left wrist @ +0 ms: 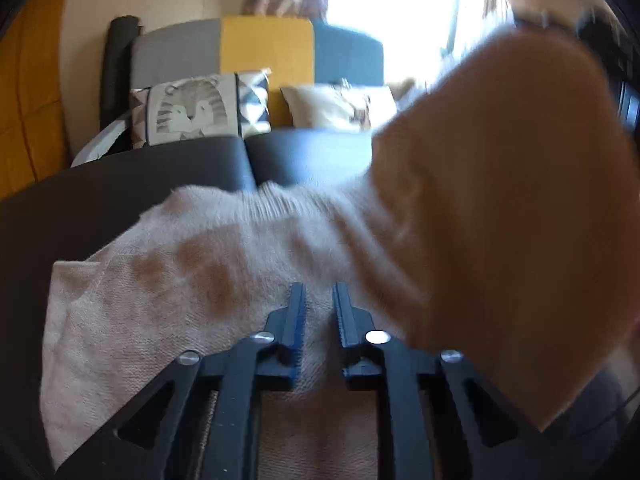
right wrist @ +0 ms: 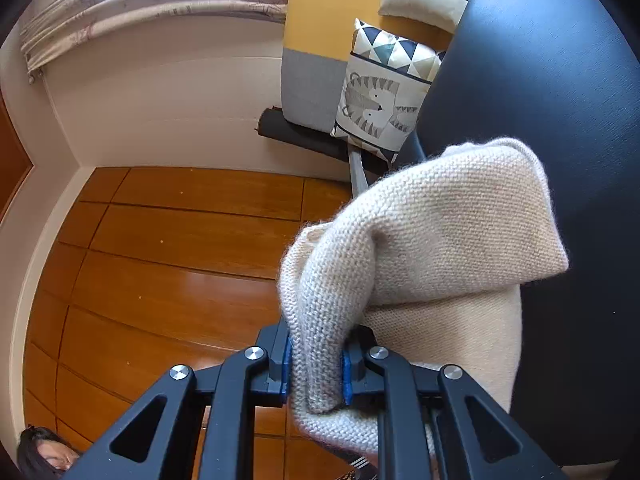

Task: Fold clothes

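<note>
A cream knit sweater (left wrist: 160,280) lies across a dark padded surface (left wrist: 100,200) in the left wrist view. My left gripper (left wrist: 319,292) rests on its near part, its blue pads almost together with a thin fold of the knit pinched between them. The sweater's right side rises in a blurred flap (left wrist: 500,200). In the right wrist view my right gripper (right wrist: 316,344) is shut on a thick bunch of the same sweater (right wrist: 440,240), held up beside the dark surface (right wrist: 540,80); the knit hides its fingertips.
Patterned cushions (left wrist: 192,108) (right wrist: 384,92) lean on a grey, yellow and blue backrest (left wrist: 264,48) at the far end. A bright curtained window (left wrist: 400,20) is behind. Wooden floor (right wrist: 180,260) lies beside the surface. A person's head (right wrist: 44,456) shows low at the left.
</note>
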The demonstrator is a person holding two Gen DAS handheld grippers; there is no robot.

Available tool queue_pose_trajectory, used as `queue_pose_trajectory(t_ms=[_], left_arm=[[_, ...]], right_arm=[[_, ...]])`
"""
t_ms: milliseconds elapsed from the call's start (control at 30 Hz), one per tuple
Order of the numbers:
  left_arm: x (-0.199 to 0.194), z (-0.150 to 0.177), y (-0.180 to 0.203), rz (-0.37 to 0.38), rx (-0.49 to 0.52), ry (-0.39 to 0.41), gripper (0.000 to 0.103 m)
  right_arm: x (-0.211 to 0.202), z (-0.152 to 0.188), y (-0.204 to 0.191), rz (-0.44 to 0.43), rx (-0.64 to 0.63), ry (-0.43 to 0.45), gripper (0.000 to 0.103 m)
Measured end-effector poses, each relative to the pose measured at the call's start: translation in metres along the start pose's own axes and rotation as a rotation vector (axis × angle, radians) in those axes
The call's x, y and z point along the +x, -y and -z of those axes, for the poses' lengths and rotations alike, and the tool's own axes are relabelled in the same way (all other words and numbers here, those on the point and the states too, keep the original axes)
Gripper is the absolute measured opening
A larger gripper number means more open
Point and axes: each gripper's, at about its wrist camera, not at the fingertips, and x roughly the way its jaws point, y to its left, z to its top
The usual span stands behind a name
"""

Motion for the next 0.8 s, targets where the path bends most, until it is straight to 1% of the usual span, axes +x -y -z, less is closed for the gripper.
queue_pose_trajectory(t_ms=[67,100,200,233,267,300,333,367,467,633,700,800], left_arm=[[0.0,-0.001,-0.002,0.056,-0.019,0.008,0.004],[-0.001,-0.002,-0.003,0.098,-0.034,0.016,0.003],[-0.003,-0.01,0.0,0.208,-0.051,0.036,0.003],[-0.001,-0.011,0.002,0.227,-0.042,0.035,0.003],[0.003,-0.011,0.005,0.222,-0.027,0.02,0.003],[0.01,-0.01,0.008,0.216,-0.021,-0.011,0.003],[0.018,-0.008,0.009,0.218,-0.025,-0.046,0.003],[0.022,-0.006,0.009,0.223,-0.035,-0.058,0.003],[0.025,-0.005,0.006,0.234,-0.07,-0.055,0.004],[0.024,-0.003,0.006,0.234,-0.073,-0.045,0.004],[0.012,-0.001,0.0,0.217,-0.1,-0.021,0.004],[-0.022,0.009,-0.025,0.155,-0.166,0.051,0.004]], right_arm=[[0.001,0.005,0.001,0.002,0.006,-0.003,0.017],[0.001,0.006,0.001,0.004,0.008,-0.003,0.017],[0.004,0.007,0.001,0.008,0.008,-0.001,0.017],[0.004,0.008,0.001,0.009,0.008,-0.001,0.017],[0.005,0.008,0.001,0.01,0.009,0.0,0.017],[0.004,0.008,0.001,0.012,0.011,0.002,0.017],[0.004,0.008,0.001,0.013,0.011,0.002,0.017],[0.005,0.008,0.0,0.015,0.01,0.001,0.017],[0.008,0.01,-0.004,0.018,0.006,-0.009,0.017],[0.027,0.014,-0.015,0.021,-0.016,-0.047,0.017],[0.041,0.017,-0.021,0.02,-0.027,-0.073,0.017],[0.061,0.023,-0.031,0.021,-0.045,-0.113,0.017]])
